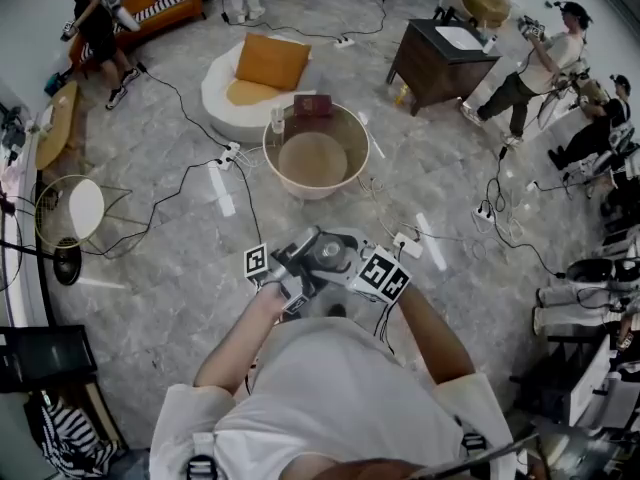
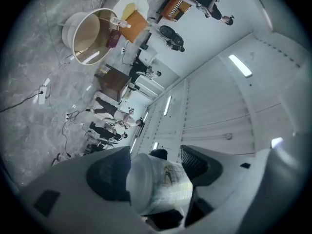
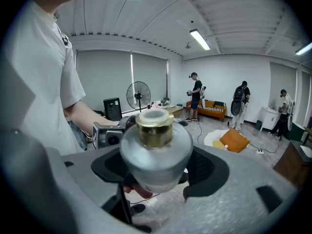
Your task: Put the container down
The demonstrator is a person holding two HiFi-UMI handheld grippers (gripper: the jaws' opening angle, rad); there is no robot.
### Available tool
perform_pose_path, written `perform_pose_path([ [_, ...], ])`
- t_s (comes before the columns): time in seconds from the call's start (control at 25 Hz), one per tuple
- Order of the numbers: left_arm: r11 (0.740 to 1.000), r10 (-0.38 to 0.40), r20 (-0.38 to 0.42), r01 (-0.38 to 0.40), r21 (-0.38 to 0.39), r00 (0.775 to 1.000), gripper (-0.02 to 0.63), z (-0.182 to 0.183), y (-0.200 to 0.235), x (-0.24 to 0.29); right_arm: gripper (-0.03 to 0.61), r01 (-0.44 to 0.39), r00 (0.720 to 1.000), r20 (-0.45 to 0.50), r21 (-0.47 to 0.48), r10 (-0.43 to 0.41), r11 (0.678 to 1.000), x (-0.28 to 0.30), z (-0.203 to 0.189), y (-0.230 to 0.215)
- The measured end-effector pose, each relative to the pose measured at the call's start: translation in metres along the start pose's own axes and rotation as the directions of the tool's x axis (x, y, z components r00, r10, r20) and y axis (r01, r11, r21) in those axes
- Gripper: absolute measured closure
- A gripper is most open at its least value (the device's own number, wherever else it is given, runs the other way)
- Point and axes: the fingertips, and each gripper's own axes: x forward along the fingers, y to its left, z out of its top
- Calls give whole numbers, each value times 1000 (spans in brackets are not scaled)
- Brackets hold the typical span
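My right gripper [image 3: 156, 168] has its jaws clamped on the container [image 3: 155, 152]. Its frosted round body fills the space between the two pads, and it stands upright there, long axis running up out of the jaws. The gold collar [image 3: 154, 129] and pale cap point upward, clear of the fingertips. Through the frosting I cannot tell what is inside. My left gripper [image 2: 156, 169] comes at the container from below with its jaws wide apart. I see the flat base just beside one pad and the printed side reaching toward the other. Whether those pads press on it I cannot tell. Well beyond both sets of jaws, a round tub [image 1: 272, 163] sits on the floor with a bare tan bottom. A dark red item [image 1: 313, 105] and a small bottle [image 1: 277, 119] are at its far rim.
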Motion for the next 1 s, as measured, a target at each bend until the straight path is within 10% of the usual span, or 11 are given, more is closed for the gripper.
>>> perform_pose_path([
  [1.0, 999, 40, -32, -41, -32, 999, 313, 18, -11, -38, 241, 58, 998, 6, 41, -58, 997, 42, 6, 12],
])
